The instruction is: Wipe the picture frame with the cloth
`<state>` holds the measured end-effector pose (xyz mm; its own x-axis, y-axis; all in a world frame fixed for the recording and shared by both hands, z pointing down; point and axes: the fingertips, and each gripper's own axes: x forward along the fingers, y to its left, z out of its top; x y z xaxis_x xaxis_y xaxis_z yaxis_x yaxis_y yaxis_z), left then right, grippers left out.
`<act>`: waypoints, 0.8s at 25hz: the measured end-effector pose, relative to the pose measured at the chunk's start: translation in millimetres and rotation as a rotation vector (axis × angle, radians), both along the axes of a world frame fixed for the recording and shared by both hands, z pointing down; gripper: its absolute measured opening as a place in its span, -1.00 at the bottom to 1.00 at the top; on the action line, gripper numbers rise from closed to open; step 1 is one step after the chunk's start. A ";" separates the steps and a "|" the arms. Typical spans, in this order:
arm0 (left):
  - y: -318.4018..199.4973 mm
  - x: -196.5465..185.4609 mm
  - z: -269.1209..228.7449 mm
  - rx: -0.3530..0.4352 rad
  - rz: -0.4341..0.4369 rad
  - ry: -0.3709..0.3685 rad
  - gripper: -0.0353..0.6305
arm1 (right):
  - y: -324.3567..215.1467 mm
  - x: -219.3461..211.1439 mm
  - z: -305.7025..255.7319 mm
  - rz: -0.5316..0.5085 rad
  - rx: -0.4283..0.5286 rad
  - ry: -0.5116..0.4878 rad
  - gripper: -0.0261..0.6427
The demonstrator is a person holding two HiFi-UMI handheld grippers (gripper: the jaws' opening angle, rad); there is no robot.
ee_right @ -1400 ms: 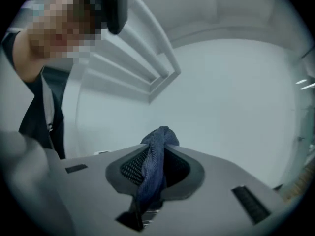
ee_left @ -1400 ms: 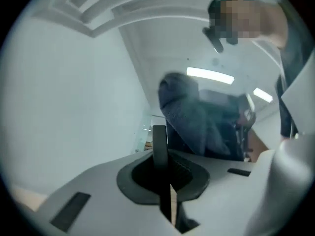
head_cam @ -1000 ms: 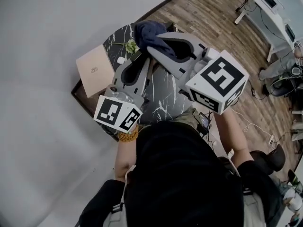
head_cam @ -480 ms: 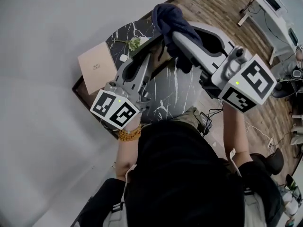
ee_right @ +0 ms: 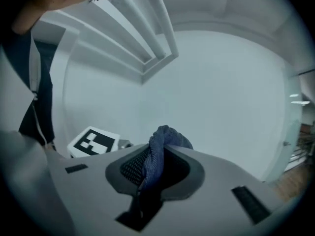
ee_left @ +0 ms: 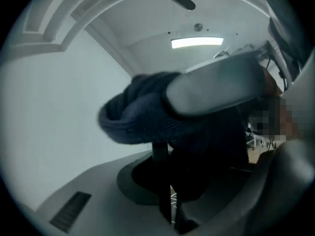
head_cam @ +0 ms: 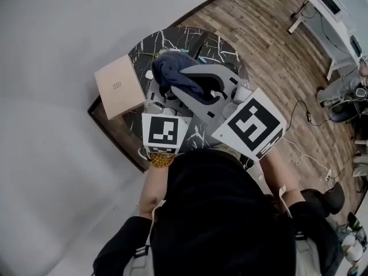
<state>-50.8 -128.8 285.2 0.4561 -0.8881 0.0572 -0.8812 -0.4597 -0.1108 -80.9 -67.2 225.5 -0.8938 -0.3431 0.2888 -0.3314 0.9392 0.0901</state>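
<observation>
We seem mid-wipe: our right gripper (ee_right: 156, 173) clamps the cloth (ee_right: 165, 141) over the picture frame (ee_left: 160, 154) our left gripper (ee_left: 172, 215) pinches; next, a steady stroke.

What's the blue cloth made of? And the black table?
Cloth: soft fuzzy fabric, matte; it bunches in folds. Which fibre, I cannot tell. Table: looks like smooth black marble, going by the white veins, though it could be an imitation.

No words or numbers can be read: the only signs are black-and-white square marker patterns on the left gripper's cube (head_cam: 165, 132) and the right gripper's cube (head_cam: 250, 123), while the tan box (head_cam: 119, 86) bears print too small to read.
</observation>
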 end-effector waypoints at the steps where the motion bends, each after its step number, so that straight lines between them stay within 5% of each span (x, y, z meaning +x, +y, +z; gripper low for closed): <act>1: -1.9 0.9 3.5 -0.005 0.006 -0.011 -0.85 | 7.2 -3.7 -2.8 -0.062 -0.046 -0.059 -0.76; 3: -3.5 0.3 5.1 -0.022 0.033 0.059 -0.85 | 5.9 5.8 -19.7 -0.115 -0.142 -0.242 -0.76; 5: -0.7 -5.2 -0.1 -0.041 0.075 0.210 -0.85 | -21.0 36.4 -36.5 0.004 -0.174 -0.384 -0.76; 8: 7.8 -12.9 -14.5 -0.069 0.153 0.446 -0.85 | -63.1 76.8 -30.8 0.253 -0.015 -0.303 -0.76; 10: 15.0 -12.9 -29.9 -0.053 0.203 0.539 -0.85 | -69.9 75.3 -18.8 0.304 0.119 -0.178 -0.76; 12: 19.9 -11.5 -42.3 -0.009 0.195 0.507 -0.85 | -61.7 58.6 -14.0 0.287 0.167 -0.151 -0.76; 15: 22.0 -15.3 -44.6 0.019 0.180 0.458 -0.85 | -35.9 34.3 -14.5 0.171 0.039 -0.259 -0.76; 17: 23.4 -21.8 -42.6 0.006 0.215 0.546 -0.85 | -18.9 24.1 -16.3 0.046 -0.051 -0.331 -0.76; 20: 24.5 -47.5 -39.0 -0.030 0.213 0.850 -0.85 | -16.5 46.0 -35.5 -0.028 -0.130 -0.505 -0.76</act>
<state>-98.4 -104.4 246.2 0.5108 -0.7827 -0.3557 -0.5550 -0.6162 0.5589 -34.9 -83.7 189.9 -0.9411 -0.3067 -0.1425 -0.2776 0.9413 -0.1921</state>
